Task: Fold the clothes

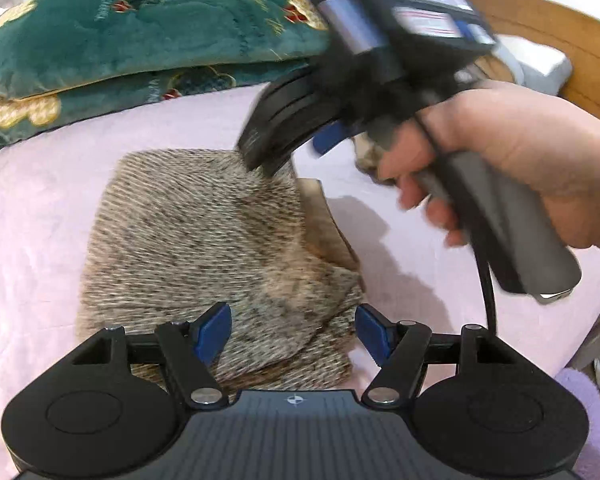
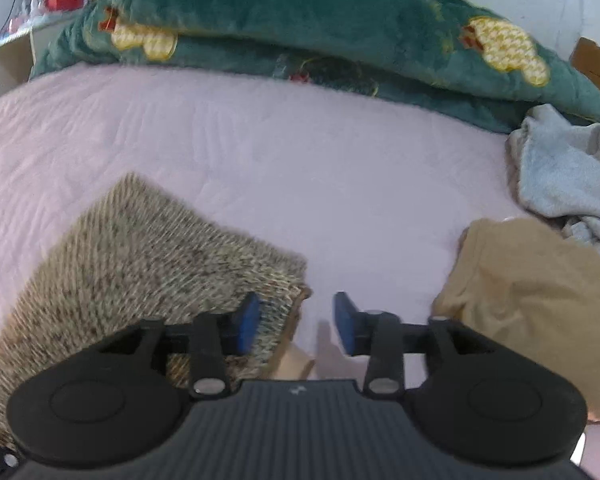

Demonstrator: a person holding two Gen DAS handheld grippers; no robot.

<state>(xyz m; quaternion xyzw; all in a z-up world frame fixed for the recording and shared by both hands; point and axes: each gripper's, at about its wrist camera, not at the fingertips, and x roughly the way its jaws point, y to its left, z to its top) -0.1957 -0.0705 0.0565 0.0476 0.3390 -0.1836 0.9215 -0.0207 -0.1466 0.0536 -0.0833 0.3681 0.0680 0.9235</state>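
Knitted sweater [image 2: 148, 264] beneath both wide-open claws [image 2: 296, 322]

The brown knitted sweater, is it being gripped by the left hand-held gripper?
No, the left hand-held gripper is open above the sweater, its blue fingers spread apart with nothing clamped.

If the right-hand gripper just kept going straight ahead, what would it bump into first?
Probably the bare pink bedsheet: the right gripper is open, with the folded knit sweater by its left finger and beige cloth off right. Beyond lies the green quilt, though depth is unclear.
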